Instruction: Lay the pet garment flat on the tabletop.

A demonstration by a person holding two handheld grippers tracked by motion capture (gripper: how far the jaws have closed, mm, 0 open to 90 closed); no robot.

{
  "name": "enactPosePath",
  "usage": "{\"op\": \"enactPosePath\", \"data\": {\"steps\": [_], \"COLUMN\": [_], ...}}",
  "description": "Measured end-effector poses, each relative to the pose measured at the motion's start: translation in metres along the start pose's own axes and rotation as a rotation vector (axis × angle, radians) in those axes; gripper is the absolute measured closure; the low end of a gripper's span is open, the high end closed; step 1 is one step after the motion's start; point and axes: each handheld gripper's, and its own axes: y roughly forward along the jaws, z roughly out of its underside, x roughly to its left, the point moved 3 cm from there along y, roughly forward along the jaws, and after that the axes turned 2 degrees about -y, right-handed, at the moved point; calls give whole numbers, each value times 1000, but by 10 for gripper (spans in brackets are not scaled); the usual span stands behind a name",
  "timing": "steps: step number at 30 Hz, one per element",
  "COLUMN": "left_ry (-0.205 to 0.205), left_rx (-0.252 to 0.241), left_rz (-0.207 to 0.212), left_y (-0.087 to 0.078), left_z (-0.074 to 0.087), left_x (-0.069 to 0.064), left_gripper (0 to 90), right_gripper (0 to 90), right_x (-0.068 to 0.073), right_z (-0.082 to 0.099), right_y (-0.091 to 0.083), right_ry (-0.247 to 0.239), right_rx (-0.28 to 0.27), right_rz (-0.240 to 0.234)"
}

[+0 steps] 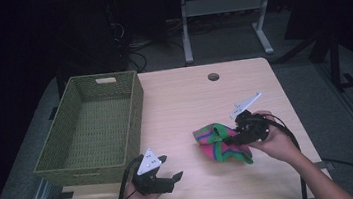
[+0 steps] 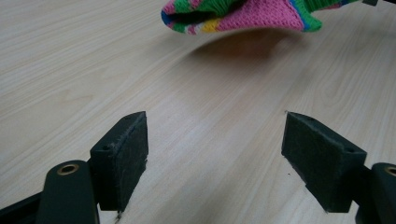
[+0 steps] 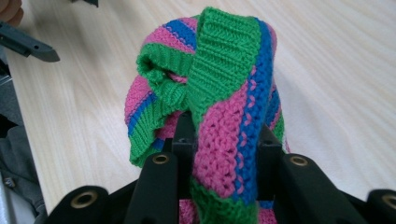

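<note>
While the right gripper clamps its fingers on a striped knitted cloth at the tabletop's right front, the left gripper rests near the front edge, fingers spread wide and empty, beside a green woven basket.

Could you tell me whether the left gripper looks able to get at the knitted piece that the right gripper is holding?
Probably yes: bare table lies between the open left gripper and the knitted piece.
</note>
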Motion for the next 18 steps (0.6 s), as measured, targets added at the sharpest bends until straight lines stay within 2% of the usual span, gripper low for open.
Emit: {"op": "enactPosePath", "data": {"steps": [4,10,18], "left_ry": [13,-4,10], "left_rx": [15,2,8], "left_rz": [2,1,2], "left_y": [0,-1,-1], "left_z": [1,1,1], "left_x": [-1,1,-1], "left_gripper": [225,225,226], "right_gripper": [685,674,659], "right_x": [5,14,23], "right_z": [7,14,20], "right_y": [9,28,39], "right_ry": [9,18,21], "right_rx": [11,38,46], "right_rz": [-29,-50,-67]}}
